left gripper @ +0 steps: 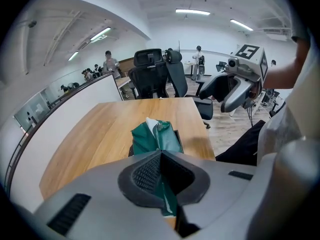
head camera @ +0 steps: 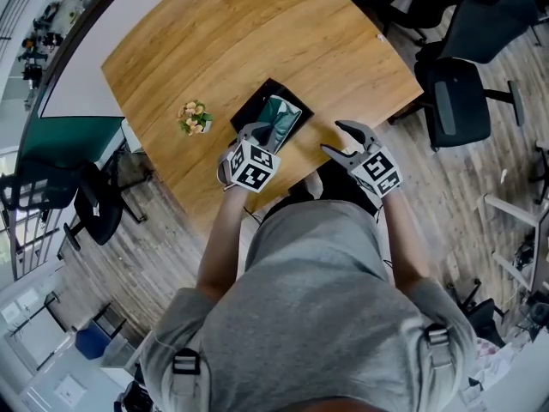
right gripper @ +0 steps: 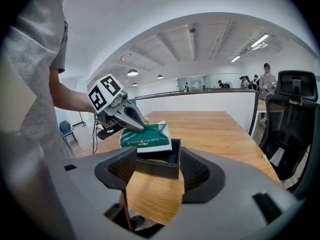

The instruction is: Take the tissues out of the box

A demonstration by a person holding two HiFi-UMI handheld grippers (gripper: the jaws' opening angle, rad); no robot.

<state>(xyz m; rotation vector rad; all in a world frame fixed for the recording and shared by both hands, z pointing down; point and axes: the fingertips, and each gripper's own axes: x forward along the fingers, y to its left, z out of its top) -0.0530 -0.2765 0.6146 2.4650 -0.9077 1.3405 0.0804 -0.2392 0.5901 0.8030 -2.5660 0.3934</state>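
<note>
Tissue pack (left gripper: 168,138) tight in left tool (left gripper: 161,156)

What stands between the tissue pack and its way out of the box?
Nothing visible does. The left gripper has its jaws shut on the tissue pack, which sits partly above the open box. The right gripper is open, apart from both.

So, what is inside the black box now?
A green tissue pack leans partly out of the black box, one end pinched by the left gripper. It covers the inside, so anything beneath is hidden.
</note>
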